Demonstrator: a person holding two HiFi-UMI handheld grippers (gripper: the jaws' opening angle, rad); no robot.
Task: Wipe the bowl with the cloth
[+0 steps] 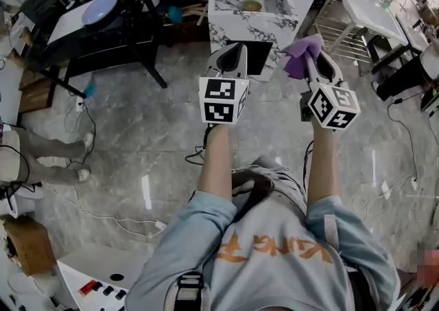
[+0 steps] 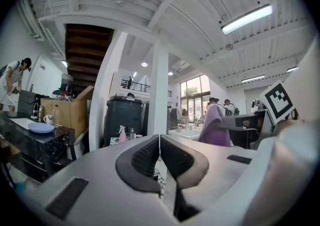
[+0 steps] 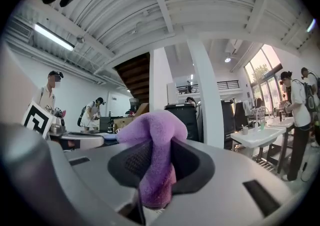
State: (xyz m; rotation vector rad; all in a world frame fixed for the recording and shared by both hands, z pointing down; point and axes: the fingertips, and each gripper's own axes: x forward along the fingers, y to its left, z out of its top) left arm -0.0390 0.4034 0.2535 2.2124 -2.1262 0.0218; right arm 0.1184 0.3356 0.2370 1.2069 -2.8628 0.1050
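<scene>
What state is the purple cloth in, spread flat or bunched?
Bunched. The purple cloth is pinched as a wad between the jaws of the right gripper, its lump bulging past their tips.

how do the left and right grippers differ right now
On the left gripper the jaws meet with nothing between them; on the right gripper they clamp a purple cloth. In the head view the left gripper's tip is bare, while the right gripper's is hidden under the bunched cloth. Both are grey and held out over the floor.
</scene>
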